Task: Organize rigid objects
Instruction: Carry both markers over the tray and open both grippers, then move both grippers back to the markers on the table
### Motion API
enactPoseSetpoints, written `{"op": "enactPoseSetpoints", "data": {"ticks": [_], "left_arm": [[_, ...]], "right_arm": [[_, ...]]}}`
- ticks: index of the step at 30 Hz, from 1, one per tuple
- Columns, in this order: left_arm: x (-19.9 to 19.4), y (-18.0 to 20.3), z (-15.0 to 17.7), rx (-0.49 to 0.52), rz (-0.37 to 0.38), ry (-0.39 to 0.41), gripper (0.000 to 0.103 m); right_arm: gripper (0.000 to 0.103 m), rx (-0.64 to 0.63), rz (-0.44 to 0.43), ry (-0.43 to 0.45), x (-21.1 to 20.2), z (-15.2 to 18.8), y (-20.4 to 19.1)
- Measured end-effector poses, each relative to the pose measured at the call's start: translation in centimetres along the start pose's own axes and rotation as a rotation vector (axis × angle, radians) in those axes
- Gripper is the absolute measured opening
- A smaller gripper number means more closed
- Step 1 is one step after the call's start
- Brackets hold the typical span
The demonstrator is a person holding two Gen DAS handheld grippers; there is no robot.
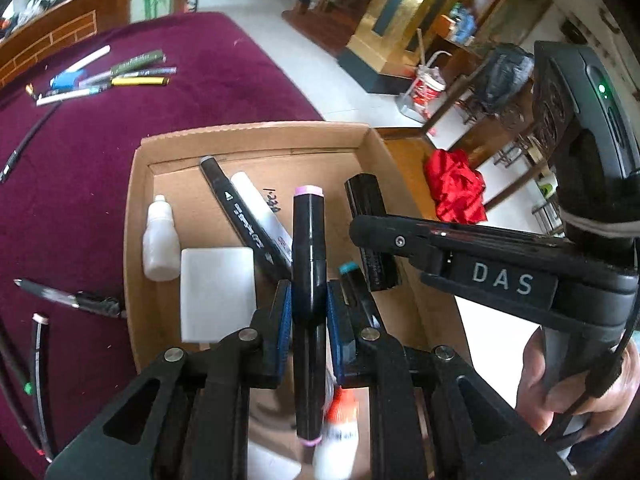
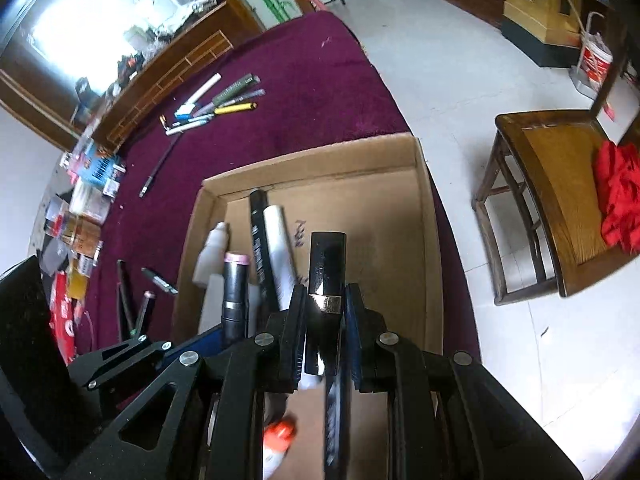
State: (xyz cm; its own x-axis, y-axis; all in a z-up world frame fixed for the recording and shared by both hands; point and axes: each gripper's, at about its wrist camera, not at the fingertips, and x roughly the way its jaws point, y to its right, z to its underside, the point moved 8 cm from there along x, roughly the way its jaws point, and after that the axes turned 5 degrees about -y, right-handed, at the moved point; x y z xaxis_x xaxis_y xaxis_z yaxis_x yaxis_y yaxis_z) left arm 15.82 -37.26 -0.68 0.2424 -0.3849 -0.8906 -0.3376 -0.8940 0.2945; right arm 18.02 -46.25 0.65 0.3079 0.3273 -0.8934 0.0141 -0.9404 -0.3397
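**Two loads over the box**

The left gripper (image 1: 307, 304) pinches a marker (image 1: 308, 248); the right gripper (image 2: 324, 320) pinches a black tube (image 2: 326, 264). Both point along the box (image 1: 256, 136), straight above its floor. The tube hangs nearer the bare side.

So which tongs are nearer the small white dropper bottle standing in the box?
Left. The left tongs, shut on a pink-capped marker, hang beside the white dropper bottle. The right tongs, holding a black tube, sit further toward the cardboard box's opposite side.

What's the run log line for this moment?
left hand-held gripper: shut on pink-capped marker | right hand-held gripper: shut on black tube | both over cardboard box
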Motion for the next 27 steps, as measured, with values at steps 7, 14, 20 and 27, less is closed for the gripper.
{"op": "enactPoseSetpoints", "data": {"ticks": [7, 14, 20, 27], "left_arm": [[1.3, -1.2, -0.5, -0.077, -0.026, -0.001, 0.014], [1.4, -1.2, -0.5, -0.106, -0.012, 0.010, 0.014], [-0.4, -1.0, 0.0, -0.119, 0.019, 0.040, 0.015], [-5.2, -3.0, 2.8, -0.176, 0.043, 0.103, 0.016]], "right_arm": [[0.016, -0.017, -0.005, -0.055, 2.0, -0.6, 0.6], [0.017, -0.030, 0.006, -0.060, 1.9, -0.8, 0.7], [0.030, -0.014, 0.006, -0.023, 0.0, -0.4, 0.9], [0.030, -0.044, -0.072, 0.034, -2.8, 1.2, -3.6]]}}
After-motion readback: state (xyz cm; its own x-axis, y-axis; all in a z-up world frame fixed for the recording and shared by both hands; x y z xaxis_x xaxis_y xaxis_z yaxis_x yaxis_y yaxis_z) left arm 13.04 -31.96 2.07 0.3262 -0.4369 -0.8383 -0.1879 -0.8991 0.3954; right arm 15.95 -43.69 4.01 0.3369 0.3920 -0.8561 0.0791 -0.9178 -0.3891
